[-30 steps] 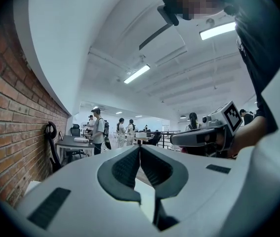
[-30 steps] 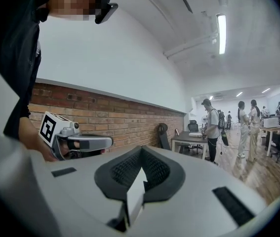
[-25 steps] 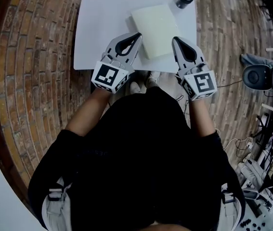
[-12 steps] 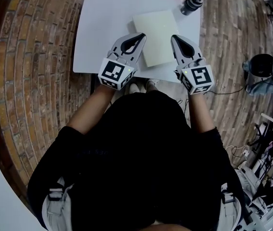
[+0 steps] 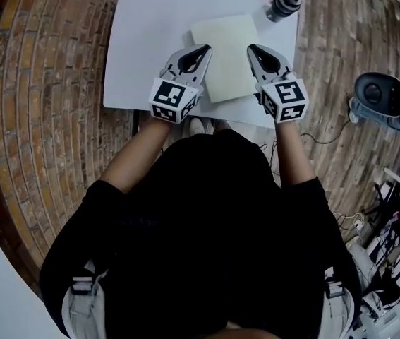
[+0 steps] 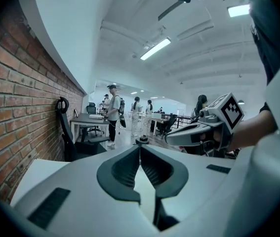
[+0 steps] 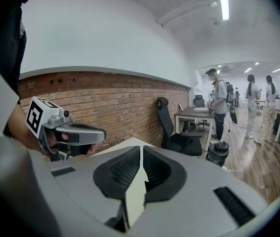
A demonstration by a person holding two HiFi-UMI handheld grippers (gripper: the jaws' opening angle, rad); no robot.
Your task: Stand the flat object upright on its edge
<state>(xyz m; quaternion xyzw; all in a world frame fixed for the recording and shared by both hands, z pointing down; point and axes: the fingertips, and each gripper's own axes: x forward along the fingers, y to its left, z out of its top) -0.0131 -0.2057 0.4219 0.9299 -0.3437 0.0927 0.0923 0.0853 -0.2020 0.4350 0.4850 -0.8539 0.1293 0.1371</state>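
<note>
- Flat object: a pale cream, square, thin pad. It lies flat on the right half of the white rectangular table, turned slightly out of line with the table. Its near edge is close to the table's near edge. It is not yet on its edge.
- Left gripper: grey, with a black-and-white marker cube at the rear. Its tip sits at the pad's left edge, pointing towards the far side. The jaws are clenched tip to tip with nothing between them.
- Right gripper: the same build. Its tip sits at the pad's right edge. The jaws have just been easing apart by a hair, but the tips look practically together and nothing is between them.
- Contact: no view shows whether either tip touches the pad.
- Dark cylindrical bottle: upright at the far right corner of the table, near the pad's far right corner and apart from it.
- Brick-patterned floor: surrounds the table on all sides.
</note>
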